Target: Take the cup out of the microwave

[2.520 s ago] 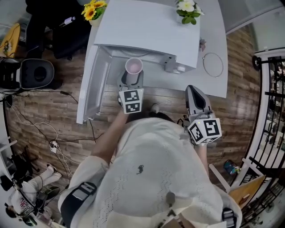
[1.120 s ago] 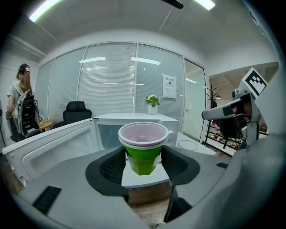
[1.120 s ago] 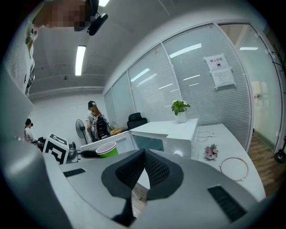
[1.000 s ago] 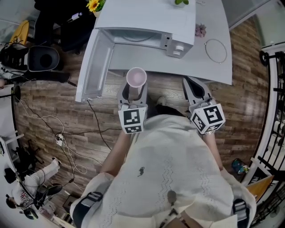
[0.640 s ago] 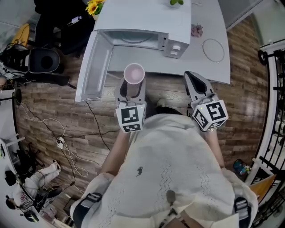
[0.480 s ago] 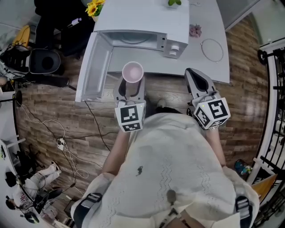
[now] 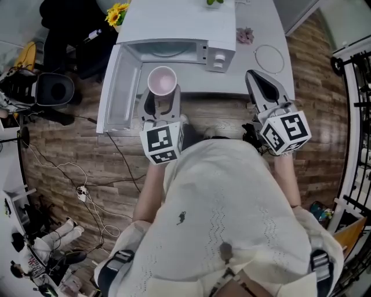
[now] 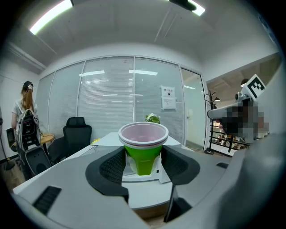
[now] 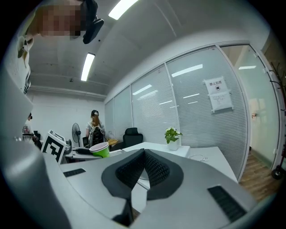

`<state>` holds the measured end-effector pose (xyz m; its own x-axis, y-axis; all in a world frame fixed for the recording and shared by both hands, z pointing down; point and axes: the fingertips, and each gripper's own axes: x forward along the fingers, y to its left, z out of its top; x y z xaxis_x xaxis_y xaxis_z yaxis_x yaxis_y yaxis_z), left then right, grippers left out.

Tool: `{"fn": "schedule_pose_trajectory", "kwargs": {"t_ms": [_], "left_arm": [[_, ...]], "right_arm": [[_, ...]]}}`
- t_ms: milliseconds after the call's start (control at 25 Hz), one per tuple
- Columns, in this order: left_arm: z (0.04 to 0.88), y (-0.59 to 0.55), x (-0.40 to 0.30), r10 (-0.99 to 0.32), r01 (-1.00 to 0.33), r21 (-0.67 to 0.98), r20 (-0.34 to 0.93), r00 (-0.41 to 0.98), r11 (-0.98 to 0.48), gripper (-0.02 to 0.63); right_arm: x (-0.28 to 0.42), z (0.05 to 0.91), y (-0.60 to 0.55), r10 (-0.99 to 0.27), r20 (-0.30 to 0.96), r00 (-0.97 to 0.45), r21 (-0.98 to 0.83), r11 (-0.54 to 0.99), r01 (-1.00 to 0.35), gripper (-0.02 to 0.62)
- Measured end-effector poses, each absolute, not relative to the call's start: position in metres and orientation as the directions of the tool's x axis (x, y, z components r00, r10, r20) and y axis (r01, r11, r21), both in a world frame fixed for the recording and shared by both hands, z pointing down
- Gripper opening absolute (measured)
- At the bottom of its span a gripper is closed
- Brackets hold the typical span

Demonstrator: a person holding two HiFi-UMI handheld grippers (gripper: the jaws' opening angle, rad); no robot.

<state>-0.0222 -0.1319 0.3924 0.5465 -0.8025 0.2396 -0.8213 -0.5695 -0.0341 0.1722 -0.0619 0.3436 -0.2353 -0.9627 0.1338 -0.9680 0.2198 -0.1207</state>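
A green cup [image 7: 162, 81] with a pink inside stands upright between the pads of my left gripper [image 7: 160, 103], held in the air in front of the white microwave [image 7: 174, 26]. In the left gripper view the cup [image 8: 143, 145] fills the gap between the pads, and my left gripper [image 8: 143, 166] is shut on it. The microwave's door [image 7: 117, 87] hangs open to the left and the cavity [image 7: 165, 51] shows only its turntable. My right gripper [image 7: 264, 91] is shut and empty at the right, its pads [image 9: 154, 172] pressed together.
The microwave sits on a white table [image 7: 255, 35] with yellow flowers [image 7: 115, 14], a small pink thing [image 7: 243, 36] and a loop of cable [image 7: 268, 58]. A black office chair [image 7: 52, 90] and floor cables [image 7: 87, 185] lie to the left. A black railing [image 7: 356, 93] runs along the right. A person [image 9: 95, 129] stands far off.
Both grippers have risen and drawn back from the microwave. The cup came out of the cavity with the left gripper and is now clear of the table's front edge.
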Motion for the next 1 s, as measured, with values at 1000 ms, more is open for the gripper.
{"fn": "schedule_pose_trajectory", "kwargs": {"t_ms": [1000], "left_arm": [[0.362, -0.14, -0.032, -0.827, -0.838, -0.039, 0.195, 0.527, -0.544, 0.275]], "right_arm": [[0.167, 0.313, -0.071, -0.948, 0.102, -0.302, -0.09, 0.293, -0.952, 0.009]]}}
